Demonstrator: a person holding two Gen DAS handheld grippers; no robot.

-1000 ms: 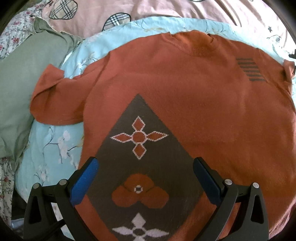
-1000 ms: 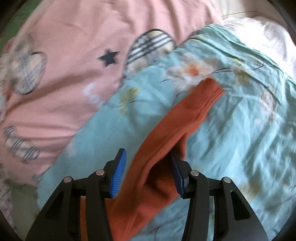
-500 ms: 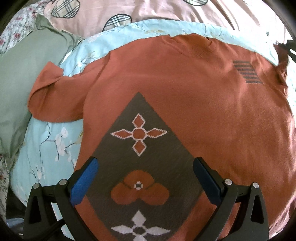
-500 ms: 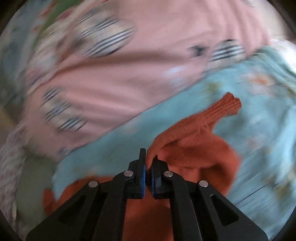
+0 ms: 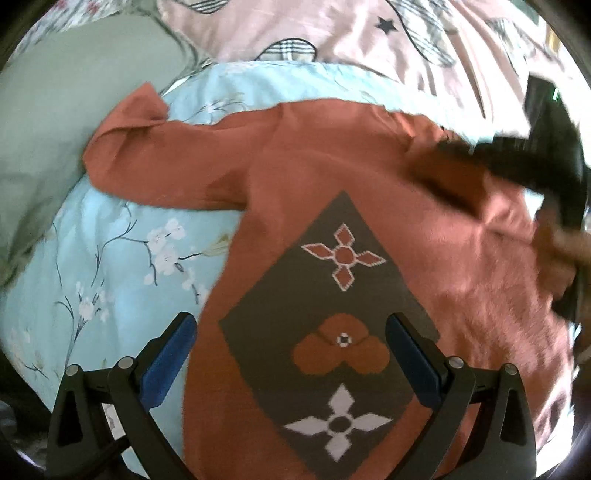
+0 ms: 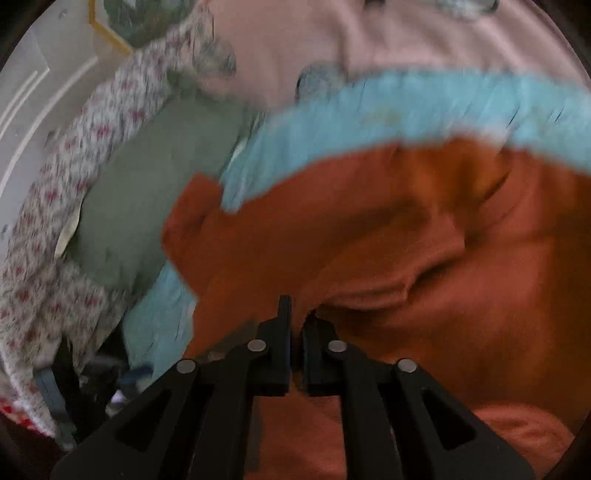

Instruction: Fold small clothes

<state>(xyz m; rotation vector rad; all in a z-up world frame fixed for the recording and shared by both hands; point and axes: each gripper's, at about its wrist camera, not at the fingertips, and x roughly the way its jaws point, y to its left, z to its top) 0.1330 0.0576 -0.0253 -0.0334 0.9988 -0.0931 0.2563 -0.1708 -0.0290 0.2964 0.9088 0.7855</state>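
An orange sweater (image 5: 332, 177) with a grey diamond panel (image 5: 325, 332) lies flat on a light blue floral sheet (image 5: 110, 266). Its left sleeve (image 5: 147, 147) lies folded out to the left. My left gripper (image 5: 291, 347) is open above the sweater's lower front and holds nothing. My right gripper (image 6: 297, 314) is shut on the sweater's right sleeve (image 6: 373, 291) and holds it over the sweater's body (image 6: 480, 229). It shows blurred at the right edge of the left wrist view (image 5: 517, 158).
A green cloth (image 5: 55, 129) lies left of the sweater, also in the right wrist view (image 6: 147, 192). A pink patterned sheet (image 5: 369, 33) lies beyond it. A floral fabric (image 6: 55, 229) and a white wall (image 6: 37, 74) are at the left.
My right gripper has shut on the right sleeve and carried it left over the sweater's body. My left gripper has stayed open and shifted a little left.
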